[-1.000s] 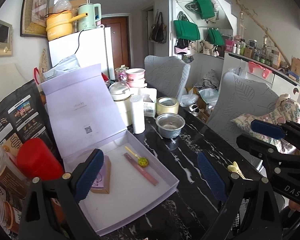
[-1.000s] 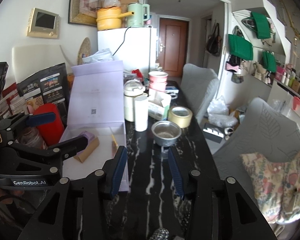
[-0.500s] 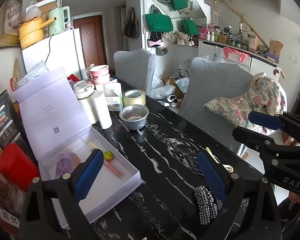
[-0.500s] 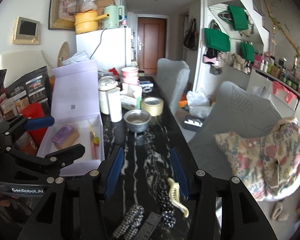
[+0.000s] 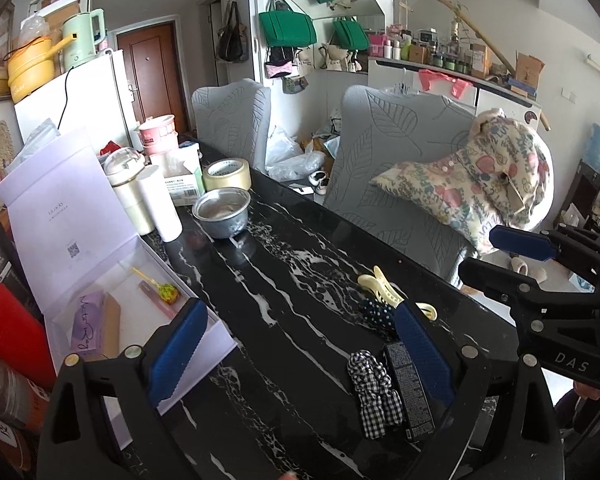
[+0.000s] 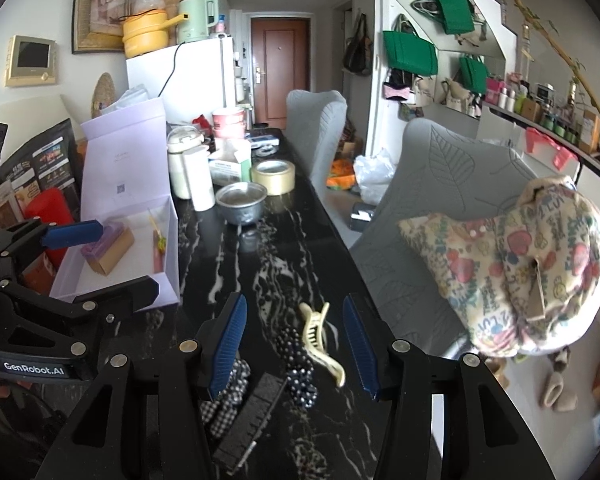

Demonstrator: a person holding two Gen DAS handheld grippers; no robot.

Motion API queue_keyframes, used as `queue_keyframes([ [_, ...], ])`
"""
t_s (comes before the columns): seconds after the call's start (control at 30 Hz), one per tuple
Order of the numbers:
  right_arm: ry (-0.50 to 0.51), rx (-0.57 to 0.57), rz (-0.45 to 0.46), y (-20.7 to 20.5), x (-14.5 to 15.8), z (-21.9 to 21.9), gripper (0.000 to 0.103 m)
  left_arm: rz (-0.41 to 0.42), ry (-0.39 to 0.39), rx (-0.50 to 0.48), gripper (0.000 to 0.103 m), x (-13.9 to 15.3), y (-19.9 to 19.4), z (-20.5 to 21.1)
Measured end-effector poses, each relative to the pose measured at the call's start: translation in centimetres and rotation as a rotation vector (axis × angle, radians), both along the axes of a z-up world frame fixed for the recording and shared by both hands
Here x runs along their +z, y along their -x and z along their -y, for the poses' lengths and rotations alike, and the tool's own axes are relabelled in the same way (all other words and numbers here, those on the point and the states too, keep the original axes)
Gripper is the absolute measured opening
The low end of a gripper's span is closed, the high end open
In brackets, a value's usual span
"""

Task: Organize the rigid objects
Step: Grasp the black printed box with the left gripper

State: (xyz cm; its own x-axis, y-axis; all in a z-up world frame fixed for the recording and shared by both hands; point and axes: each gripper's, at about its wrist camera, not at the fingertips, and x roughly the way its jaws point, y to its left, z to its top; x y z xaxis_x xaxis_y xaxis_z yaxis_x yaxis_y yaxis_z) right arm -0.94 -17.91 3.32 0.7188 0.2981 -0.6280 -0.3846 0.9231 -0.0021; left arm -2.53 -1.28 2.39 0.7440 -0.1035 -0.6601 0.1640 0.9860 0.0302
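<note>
An open lilac box (image 5: 112, 320) (image 6: 112, 264) lies on the black marble table, holding a purple-topped block (image 5: 94, 326), a pink stick and a yellow-green pick (image 5: 166, 291). Near the table's front lie a cream claw clip (image 6: 320, 334) (image 5: 380, 288), a dotted scrunchie (image 6: 298, 368), a checked scrunchie (image 5: 374, 386) and a flat black box (image 5: 410, 390) (image 6: 252, 412). My left gripper (image 5: 300, 356) is open and empty above the table. My right gripper (image 6: 296, 344) is open and empty, its jaws either side of the clip and dotted scrunchie.
A steel bowl (image 5: 222, 216), tape roll (image 5: 227, 174), white cylinder (image 5: 160, 204) and cartons stand at the table's far end. A red container (image 5: 8, 336) and bags crowd the left. Grey chairs (image 5: 396, 168) with a patterned cushion line the right side.
Both grippers have pulled back toward the table's near end and turned right. The clip, scrunchies and black box have come into view; the lilac box now sits farther left.
</note>
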Motion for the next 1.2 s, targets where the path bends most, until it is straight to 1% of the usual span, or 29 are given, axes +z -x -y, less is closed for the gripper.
queue_keyframes([
  [0.13, 0.014, -0.011, -0.018, 0.1, -1.1, 1.0, 0.05, -0.029, -0.003, -0.018, 0.096, -1.2, 0.3, 0.6],
  [0.27, 0.016, -0.013, -0.044, 0.2, -2.3, 1.9, 0.05, -0.034, -0.019, -0.037, 0.096, -2.4, 1.1, 1.6],
  [0.33, 0.02, -0.018, -0.052, 0.2, -3.0, 2.4, 0.05, -0.052, -0.017, -0.05, 0.096, -2.9, 1.4, 2.2],
  [0.43, 0.018, -0.021, -0.069, 0.2, -3.8, 3.1, 0.05, -0.077, -0.003, -0.077, 0.096, -3.7, 1.8, 3.2],
  [0.63, 0.007, -0.018, -0.115, 0.2, -5.8, 4.3, 0.05, -0.125, 0.029, -0.126, 0.096, -6.2, 2.6, 5.0],
  [0.7, 0.002, -0.022, -0.126, 0.1, -6.3, 4.8, 0.05, -0.141, 0.046, -0.133, 0.096, -7.0, 2.7, 5.3],
  [0.77, -0.003, -0.032, -0.138, -0.1, -6.8, 5.4, 0.05, -0.159, 0.084, -0.137, 0.095, -7.6, 2.7, 5.5],
  [0.83, -0.01, -0.039, -0.149, -0.3, -7.2, 6.1, 0.05, -0.171, 0.119, -0.141, 0.089, -8.0, 2.6, 5.8],
  [0.9, -0.018, -0.043, -0.157, -0.4, -7.6, 6.6, 0.05, -0.172, 0.132, -0.14, 0.086, -8.4, 2.5, 6.2],
  [1.0, -0.024, -0.042, -0.159, -0.5, -8.1, 7.1, 0.05, -0.169, 0.124, -0.146, 0.076, -8.8, 2.0, 7.0],
  [1.07, -0.029, -0.041, -0.161, -0.6, -8.4, 7.6, 0.05, -0.163, 0.119, -0.144, 0.072, -9.1, 1.6, 7.5],
  [1.13, -0.034, -0.038, -0.165, -0.7, -8.7, 7.9, 0.05, -0.159, 0.123, -0.145, 0.064, -9.3, 1.1, 7.9],
  [1.2, -0.04, -0.038, -0.171, -0.8, -9.0, 8.2, 0.05, -0.146, 0.124, -0.154, 0.059, -9.4, 0.7, 8.3],
])
